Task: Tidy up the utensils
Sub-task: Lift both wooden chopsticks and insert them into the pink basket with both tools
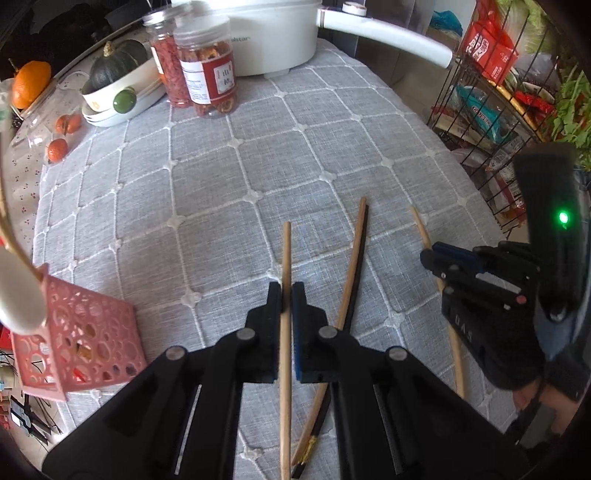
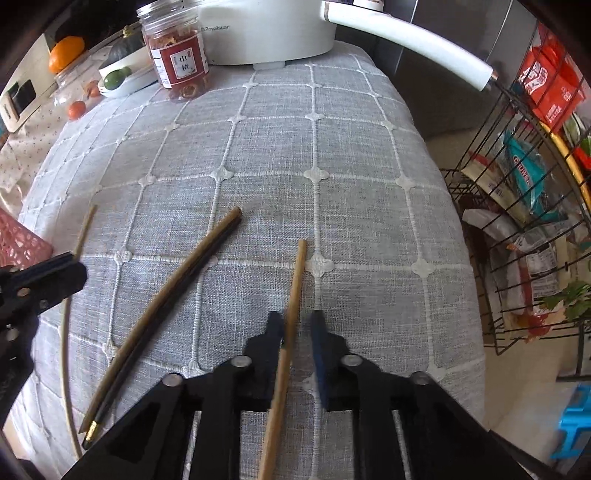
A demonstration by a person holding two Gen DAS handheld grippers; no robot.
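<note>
Several chopsticks lie on the grey checked tablecloth [image 1: 207, 192]. My left gripper [image 1: 287, 291] is shut on a light wooden chopstick [image 1: 285, 258]. A brown and a black chopstick [image 1: 352, 258] lie together just to its right; they also show in the right wrist view [image 2: 177, 284]. My right gripper [image 2: 298, 325] is partly open around another light wooden chopstick [image 2: 295, 291], which touches its left finger only. The right gripper also shows in the left wrist view [image 1: 430, 258]. A pink perforated holder [image 1: 77, 332] with a white spoon [image 1: 18, 295] stands at the left.
Two jars of dried fruit [image 1: 207, 74], a white electric pot [image 1: 273, 33] with a long handle, a dish with a squash [image 1: 114, 66] and oranges stand at the back. A wire rack [image 2: 524, 206] of packaged food stands past the table's right edge.
</note>
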